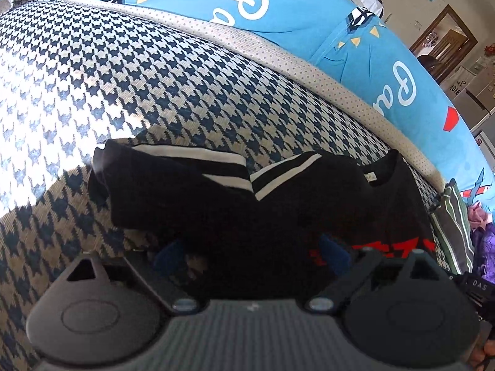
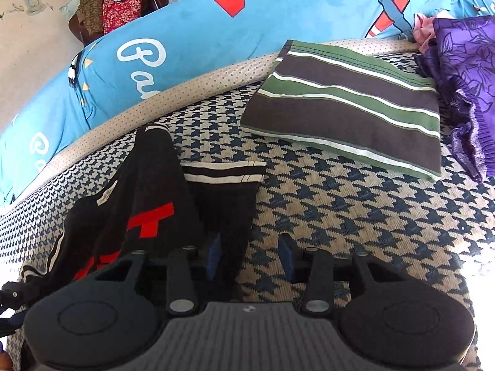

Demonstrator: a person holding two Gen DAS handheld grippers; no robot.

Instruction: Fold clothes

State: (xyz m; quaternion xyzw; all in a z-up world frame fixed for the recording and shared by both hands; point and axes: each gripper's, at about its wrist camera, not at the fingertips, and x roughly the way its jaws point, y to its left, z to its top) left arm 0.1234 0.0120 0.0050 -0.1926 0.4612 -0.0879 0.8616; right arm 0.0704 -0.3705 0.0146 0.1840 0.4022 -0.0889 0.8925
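Black T-shirt (image 1: 235, 204) with white-striped sleeve cuffs and red print, lying on houndstooth bed cover (image 1: 130, 71), sleeves already turned in over the body. Partly folded, by the look of it; final fold judged still to come.

Left gripper (image 1: 252, 255): fingers wide, straddling the near edge of the shirt, dark cloth between and beneath them. No pinch visible, pads clear of the fabric.

Right gripper (image 2: 250, 255): fingers narrower but parted. Left pad at the shirt's hem edge, right pad over bare cover. Nothing clamped.

Beyond the right fingers, well apart: folded green-and-brown striped garment (image 2: 346, 105), done. Purple garment (image 2: 464, 86) bunched further right. Blue bolster (image 2: 198, 31) along the far edge.

Step in hand, as judged: release after a fold. Next move calls for regripping both near corners and carrying the hem toward the collar.
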